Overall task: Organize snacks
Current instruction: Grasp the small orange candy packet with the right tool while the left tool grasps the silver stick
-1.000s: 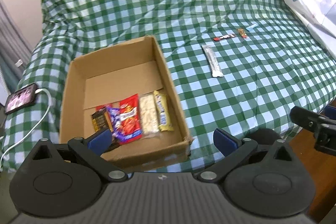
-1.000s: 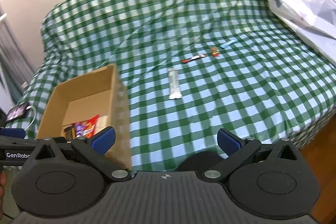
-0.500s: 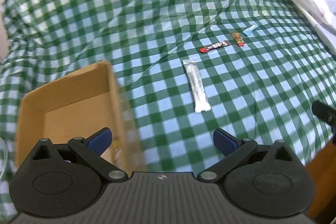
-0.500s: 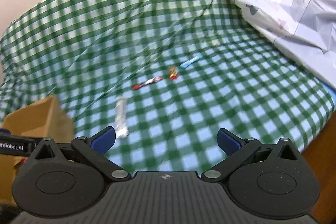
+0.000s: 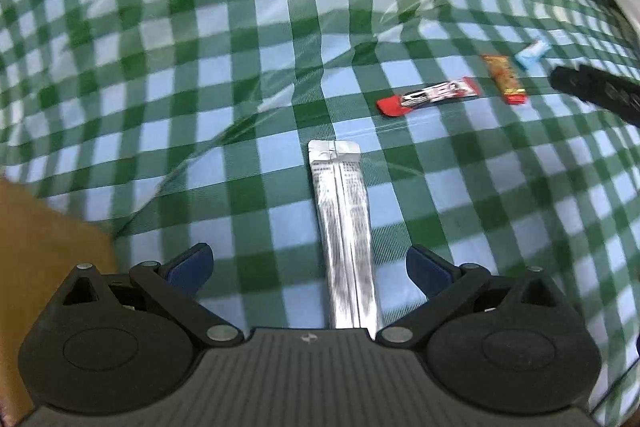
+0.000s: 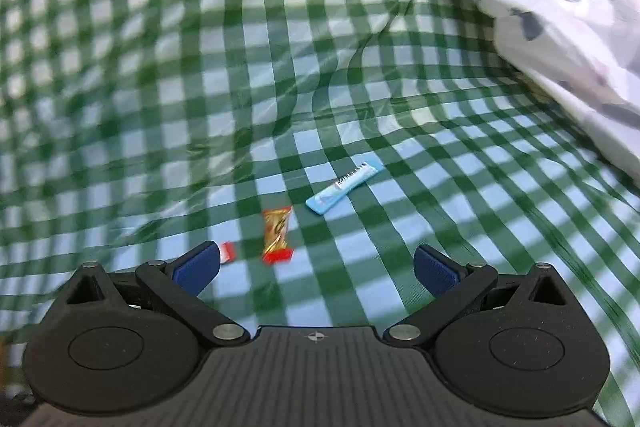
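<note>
A long silver snack packet (image 5: 346,231) lies on the green checked cloth (image 5: 240,75), its near end between the open fingers of my left gripper (image 5: 308,267). Beyond it lie a red and white bar (image 5: 430,95), an orange and gold bar (image 5: 503,83) and a light blue packet (image 5: 531,54). In the right wrist view my right gripper (image 6: 316,267) is open and empty, just short of the orange and gold bar (image 6: 276,233). The light blue packet (image 6: 343,187) lies a little farther on, and the red bar's tip (image 6: 227,251) shows by the left finger.
A corner of the brown cardboard box (image 5: 44,251) stands at the left in the left wrist view. The other gripper's black tip (image 5: 596,91) reaches in from the right. A pale printed blanket (image 6: 560,15) lies heaped at the right.
Both grippers have moved forward and right, away from the box and down toward the loose snacks. The silver packet now lies between the left fingers. The box has almost left both views.
</note>
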A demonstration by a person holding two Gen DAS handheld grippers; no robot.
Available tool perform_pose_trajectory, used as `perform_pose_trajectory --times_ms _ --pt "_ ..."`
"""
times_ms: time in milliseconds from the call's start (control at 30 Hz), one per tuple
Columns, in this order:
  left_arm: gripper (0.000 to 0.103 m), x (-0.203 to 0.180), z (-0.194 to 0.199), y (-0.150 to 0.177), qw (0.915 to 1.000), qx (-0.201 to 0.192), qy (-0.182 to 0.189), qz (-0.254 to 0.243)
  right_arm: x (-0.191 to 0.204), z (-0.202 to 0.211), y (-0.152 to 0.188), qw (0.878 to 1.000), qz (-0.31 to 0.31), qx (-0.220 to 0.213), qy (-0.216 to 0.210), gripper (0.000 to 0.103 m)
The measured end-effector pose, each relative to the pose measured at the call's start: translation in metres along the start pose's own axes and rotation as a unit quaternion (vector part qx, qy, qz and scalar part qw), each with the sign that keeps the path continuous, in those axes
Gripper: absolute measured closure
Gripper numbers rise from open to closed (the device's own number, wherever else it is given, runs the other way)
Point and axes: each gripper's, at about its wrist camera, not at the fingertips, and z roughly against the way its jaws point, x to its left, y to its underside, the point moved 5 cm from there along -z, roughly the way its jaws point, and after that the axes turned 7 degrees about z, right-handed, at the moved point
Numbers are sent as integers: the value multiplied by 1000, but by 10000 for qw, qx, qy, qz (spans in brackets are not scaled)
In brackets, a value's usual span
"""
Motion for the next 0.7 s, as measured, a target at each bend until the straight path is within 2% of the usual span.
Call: perform_pose_trajectory --times_ms 167,233,300,367,400,633,667,700 --pt "0 -2 -45 -4 9996 251 -51 -91 15 -79 -10 9998 110 131 -45 1" --pt "0 7 -45 -1 9996 73 189 215 20 -104 -8 9994 134 303 -22 1" --pt "0 7 -45 1 9997 6 201 133 22 -124 4 9985 183 514 30 0" --pt "0 7 -45 1 9997 17 195 150 27 -124 11 9985 510 62 166 1" --pt "0 7 -46 1 9997 24 191 146 26 -122 13 9986 493 -30 166 1" --pt "0 7 -41 3 9997 31 181 129 26 -122 13 9988 468 -1 134 1" --pt "3 7 -39 3 9997 70 162 139 27 -121 13 9987 482 5 146 1" --pt "18 7 -34 2 9997 50 167 157 28 -120 13 9986 515 10 115 11"
